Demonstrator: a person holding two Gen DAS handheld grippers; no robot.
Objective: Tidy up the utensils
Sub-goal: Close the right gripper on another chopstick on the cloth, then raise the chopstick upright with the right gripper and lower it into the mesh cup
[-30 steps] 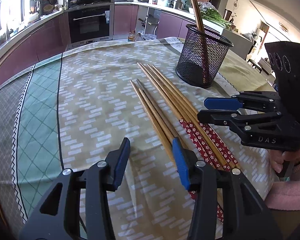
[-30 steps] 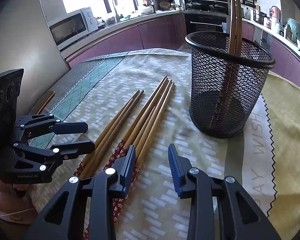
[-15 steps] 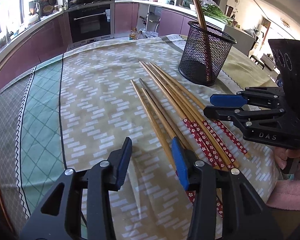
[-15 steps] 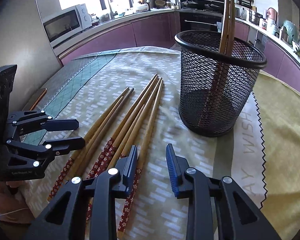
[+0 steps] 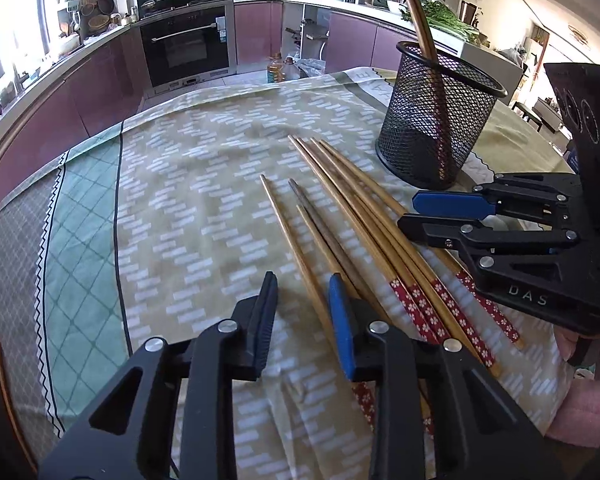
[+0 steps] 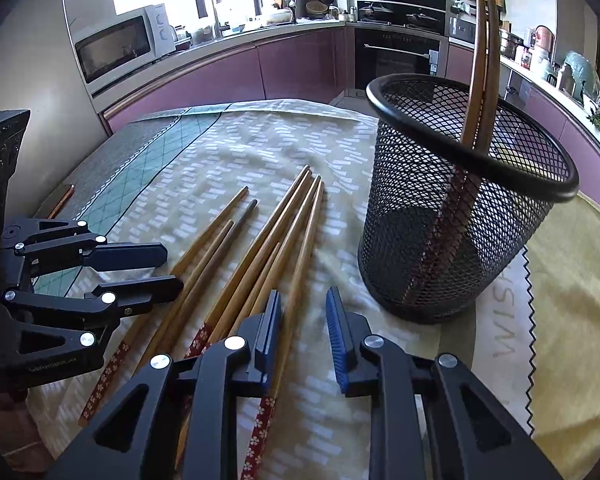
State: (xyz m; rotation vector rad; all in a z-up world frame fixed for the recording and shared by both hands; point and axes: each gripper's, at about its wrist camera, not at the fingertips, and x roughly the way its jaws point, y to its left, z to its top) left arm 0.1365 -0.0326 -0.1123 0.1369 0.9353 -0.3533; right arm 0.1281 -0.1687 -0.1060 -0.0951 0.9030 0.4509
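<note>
Both the left gripper and right gripper, just closing, stand narrowly parted, grasping nothing.

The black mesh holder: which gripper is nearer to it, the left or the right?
Right. The right gripper hovers just beside the mesh holder; the left gripper is farther off, across the loose chopsticks.

Black tool — blue pad, silver screws, "DAS" lettering — pink sleeve.
</note>
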